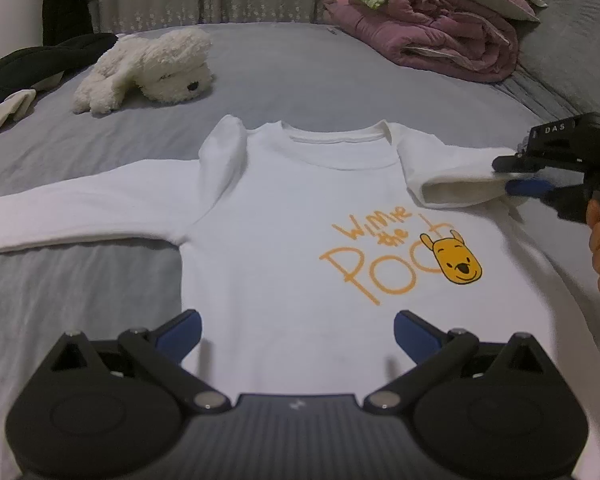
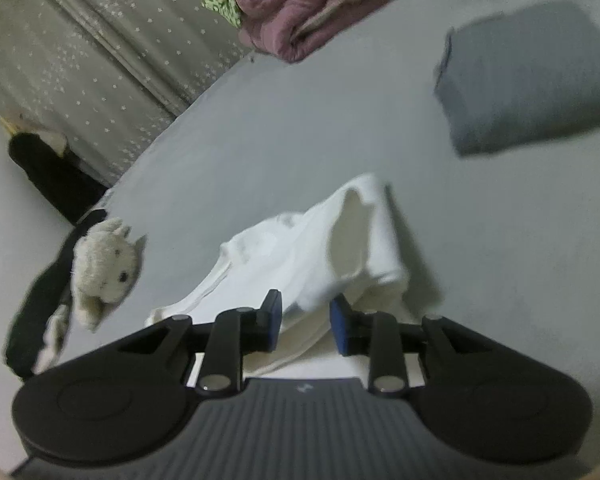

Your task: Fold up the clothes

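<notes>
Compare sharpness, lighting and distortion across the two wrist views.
Left wrist: sharp, dim even light, white shirt and its print crisp, fisheye bends the bed edges. Right wrist: tilted, motion-blurred, plush toy and grey pillow smeared, and a soft shadow beside the lifted sleeve.

Bare bed (image 1: 300, 76) beyond shirt (image 1: 284, 216); plush dog (image 1: 152, 68) perhaps obstructs.

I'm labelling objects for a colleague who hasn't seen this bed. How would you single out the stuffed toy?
On the grey bed, look past the collar of the white shirt spread flat. The stuffed toy lies beside black clothing; it alone is fluffy and cream, with a dark nose.
</notes>
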`<state>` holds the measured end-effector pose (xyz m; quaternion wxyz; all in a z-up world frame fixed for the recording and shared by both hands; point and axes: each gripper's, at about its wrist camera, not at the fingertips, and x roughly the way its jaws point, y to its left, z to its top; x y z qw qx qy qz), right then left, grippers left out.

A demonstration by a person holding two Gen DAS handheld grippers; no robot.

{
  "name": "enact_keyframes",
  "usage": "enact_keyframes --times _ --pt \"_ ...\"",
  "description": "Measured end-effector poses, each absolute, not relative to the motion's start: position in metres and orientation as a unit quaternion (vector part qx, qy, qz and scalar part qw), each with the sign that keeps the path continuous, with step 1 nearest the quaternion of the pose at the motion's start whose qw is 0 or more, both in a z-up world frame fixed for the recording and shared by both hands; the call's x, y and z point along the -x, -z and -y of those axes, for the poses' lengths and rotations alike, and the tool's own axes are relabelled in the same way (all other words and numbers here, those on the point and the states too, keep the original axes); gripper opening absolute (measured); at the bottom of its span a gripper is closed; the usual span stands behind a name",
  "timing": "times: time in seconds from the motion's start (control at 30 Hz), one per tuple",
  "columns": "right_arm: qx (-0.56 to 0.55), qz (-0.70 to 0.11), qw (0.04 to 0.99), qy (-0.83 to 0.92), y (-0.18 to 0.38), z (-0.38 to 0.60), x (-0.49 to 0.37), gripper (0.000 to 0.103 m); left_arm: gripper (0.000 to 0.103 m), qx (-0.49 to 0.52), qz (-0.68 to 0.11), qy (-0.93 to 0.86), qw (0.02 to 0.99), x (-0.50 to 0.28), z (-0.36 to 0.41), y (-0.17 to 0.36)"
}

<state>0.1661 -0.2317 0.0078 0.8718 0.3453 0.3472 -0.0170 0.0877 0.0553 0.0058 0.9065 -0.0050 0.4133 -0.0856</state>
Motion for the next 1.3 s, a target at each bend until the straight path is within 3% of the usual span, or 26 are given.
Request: enact_keyframes --times 0.33,0.4,0.43,0.47,0.8,1.13,1.2,1.3 --pt "-0.358 -0.342 0.868 0.024 -0.004 0.226 -0.178 0.032 0.103 0.004 -0.414 0.089 0.906 -0.087 -0.054 -0.006" --pt "-0.333 -0.334 0.881 0.028 -0.007 0.220 -0.181 0.024 0.102 0.003 -0.415 0.088 0.905 -0.088 -0.055 -0.005" --pt "-0.319 -0.330 0.888 0.029 -0.009 0.217 -0.182 0.010 0.102 0.003 -0.415 0.088 0.905 -0.088 -0.055 -0.005" --pt "-0.296 -0.327 0.897 0.027 -0.012 0.211 -0.183 0.009 0.102 0.004 -0.415 0.087 0.906 -0.088 -0.056 -0.006" --pt "-0.059 -0.280 0.957 -0.054 -0.040 0.130 -0.188 0.007 0.103 0.007 -0.413 0.072 0.908 -0.092 -0.067 -0.005" --pt "0.116 -0.299 0.932 -0.166 -0.017 0.058 -0.185 0.007 0.102 0.014 -0.412 0.064 0.909 -0.095 -0.074 -0.006" --pt "0.117 -0.315 0.923 -0.188 -0.011 0.053 -0.183 0.010 0.102 0.015 -0.413 0.062 0.909 -0.096 -0.075 -0.006" --pt "0.094 -0.336 0.911 -0.219 -0.005 0.051 -0.180 0.021 0.102 0.016 -0.414 0.060 0.908 -0.098 -0.077 -0.005"
